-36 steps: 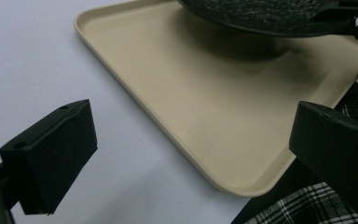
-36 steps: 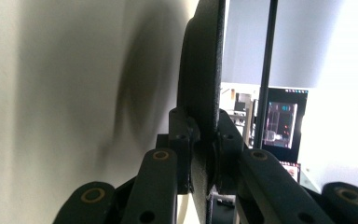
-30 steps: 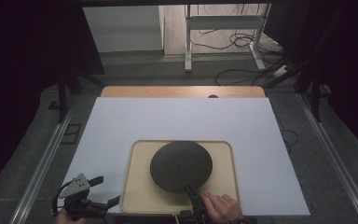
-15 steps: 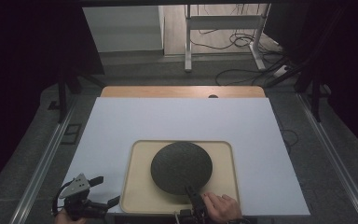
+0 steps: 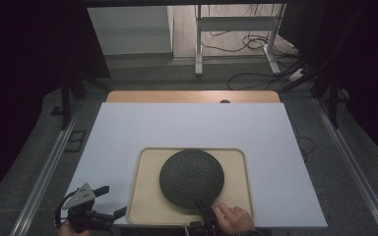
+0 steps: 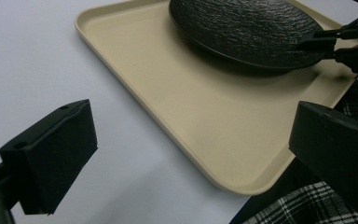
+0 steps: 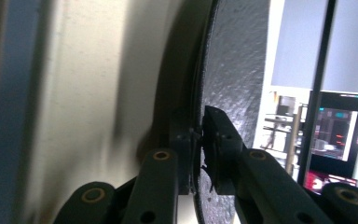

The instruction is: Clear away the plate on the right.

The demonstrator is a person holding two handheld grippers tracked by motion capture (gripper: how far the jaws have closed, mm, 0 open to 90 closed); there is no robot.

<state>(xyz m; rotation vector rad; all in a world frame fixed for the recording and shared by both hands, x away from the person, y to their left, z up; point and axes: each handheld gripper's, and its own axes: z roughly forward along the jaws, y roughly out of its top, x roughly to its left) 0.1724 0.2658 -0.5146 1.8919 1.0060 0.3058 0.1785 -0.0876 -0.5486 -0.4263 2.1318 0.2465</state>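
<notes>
High view: round plate (image 5: 191, 178) flat on tray (image 5: 145, 196)

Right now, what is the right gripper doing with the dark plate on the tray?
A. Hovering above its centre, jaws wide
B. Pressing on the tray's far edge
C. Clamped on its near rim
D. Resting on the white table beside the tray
C: in the right gripper view the right gripper has its jaws shut on the rim of the dark plate, one pad on each face, over the beige tray.

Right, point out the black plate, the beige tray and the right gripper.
black plate (image 5: 191, 177), high view, textured centre.
beige tray (image 5: 146, 196), high view, bare left floor.
right gripper (image 7: 199, 135), right gripper view, jaws clamped on plate rim.
</notes>
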